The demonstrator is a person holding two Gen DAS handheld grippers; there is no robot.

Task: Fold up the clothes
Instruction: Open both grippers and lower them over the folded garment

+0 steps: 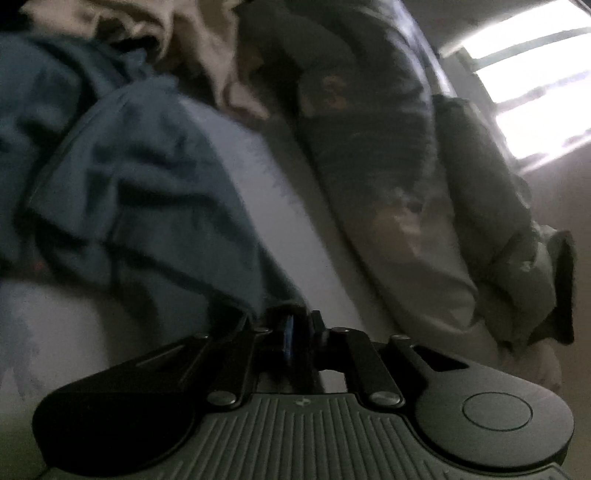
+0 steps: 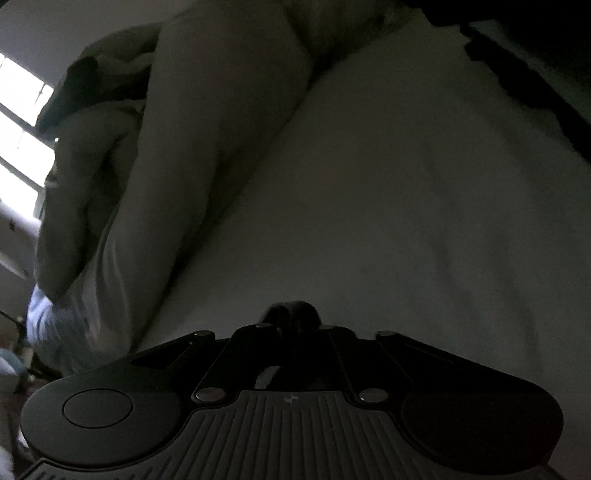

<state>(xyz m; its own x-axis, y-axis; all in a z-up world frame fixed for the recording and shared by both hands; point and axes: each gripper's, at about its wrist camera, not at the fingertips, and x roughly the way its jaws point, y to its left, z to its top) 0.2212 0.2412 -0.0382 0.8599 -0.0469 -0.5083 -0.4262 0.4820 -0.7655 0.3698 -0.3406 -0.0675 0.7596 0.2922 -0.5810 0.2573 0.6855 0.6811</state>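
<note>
A blue garment [image 1: 122, 177] lies rumpled on a white bed sheet [image 1: 280, 206] and fills the left of the left wrist view. My left gripper [image 1: 301, 325] is shut on the garment's near edge, where the cloth runs down between the jaws. In the dim right wrist view, my right gripper [image 2: 291, 317] has its jaws closed together on a dark bit of cloth [image 2: 295, 308] low over the white sheet [image 2: 406, 221]. What that cloth belongs to is hidden.
A long pillow or bolster in dark patterned cloth [image 1: 369, 122] lies along the sheet's right side, with a grey-green blanket [image 1: 498, 221] beyond it. Pale clothes [image 1: 155, 26] are heaped at the back. A pale pillow [image 2: 207, 147] and bright window [image 2: 22, 122] show at left.
</note>
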